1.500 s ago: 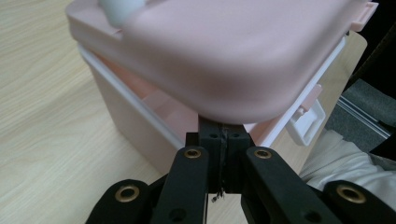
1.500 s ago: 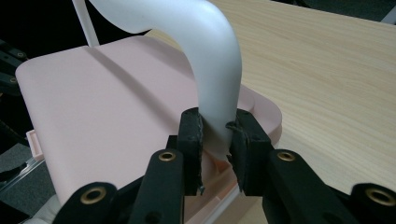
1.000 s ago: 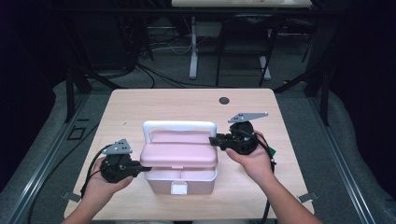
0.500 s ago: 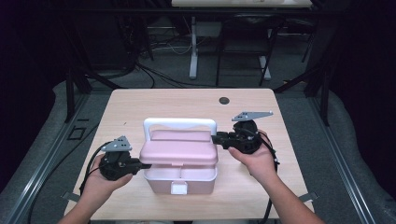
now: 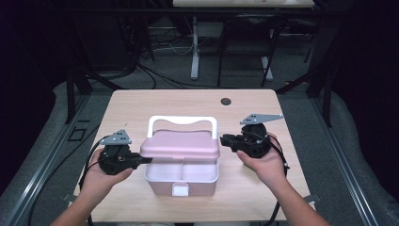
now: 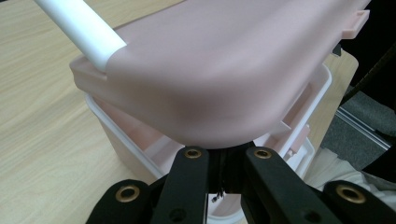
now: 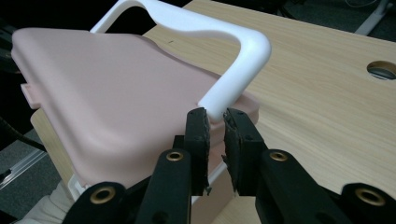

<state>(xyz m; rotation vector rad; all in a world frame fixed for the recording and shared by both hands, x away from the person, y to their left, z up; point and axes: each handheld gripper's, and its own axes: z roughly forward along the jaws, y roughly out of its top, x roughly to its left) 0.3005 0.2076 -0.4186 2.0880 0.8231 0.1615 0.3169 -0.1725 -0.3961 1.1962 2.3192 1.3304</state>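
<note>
While the pink box [image 5: 181, 162] sits at the table's [image 5: 141, 101] near-centre, the left gripper [image 5: 146, 160], jaws closed, meets its raised lid's [image 5: 181, 144] left edge; the right gripper [image 5: 225, 139], jaws narrowing with nothing gripped, nears the white handle [image 5: 182, 120].

Overhead forward-down; tool cameras close on box [image 5: 181, 160]

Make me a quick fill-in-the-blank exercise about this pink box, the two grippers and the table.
1. The lid of the pink box is partly ____.
2. The box's handle is coloured ____.
3. The left gripper is at the lid's left edge, and its jaws are ____.
4. The small dark hole in the table lies on the far side, nearer the ____ gripper.

Missing words: raised; white; shut; right
</note>
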